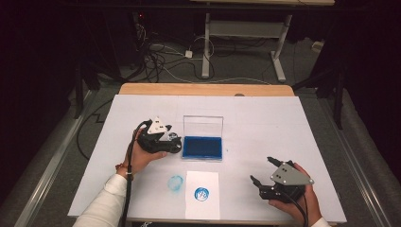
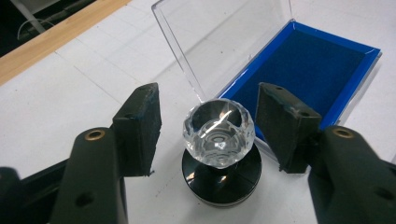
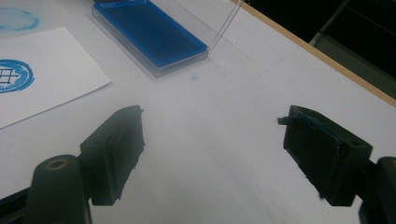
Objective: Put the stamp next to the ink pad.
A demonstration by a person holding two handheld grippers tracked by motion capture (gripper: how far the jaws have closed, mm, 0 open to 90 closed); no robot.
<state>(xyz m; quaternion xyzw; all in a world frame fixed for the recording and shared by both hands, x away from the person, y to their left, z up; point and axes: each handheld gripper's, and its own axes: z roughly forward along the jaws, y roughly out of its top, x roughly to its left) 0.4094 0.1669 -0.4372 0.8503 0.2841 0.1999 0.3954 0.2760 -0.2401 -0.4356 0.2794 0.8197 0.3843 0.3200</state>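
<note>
Not much to read here, honestly. No words, brand names or numbers can be made out on anything. The only sign-like mark is a round blue stamp imprint (image 1: 202, 193) on the white sheet of paper (image 1: 203, 210) near the front edge of the table: a solid blue ring with a grid or character-like figure inside it, too small and blurry to decipher. In the right gripper view the same imprint (image 3: 11, 75) shows crossing lines within the ring, still not legible. Left of the paper, a fainter smudged blue ring (image 1: 175, 182) sits straight on the table cover, with nothing readable in it.
</note>
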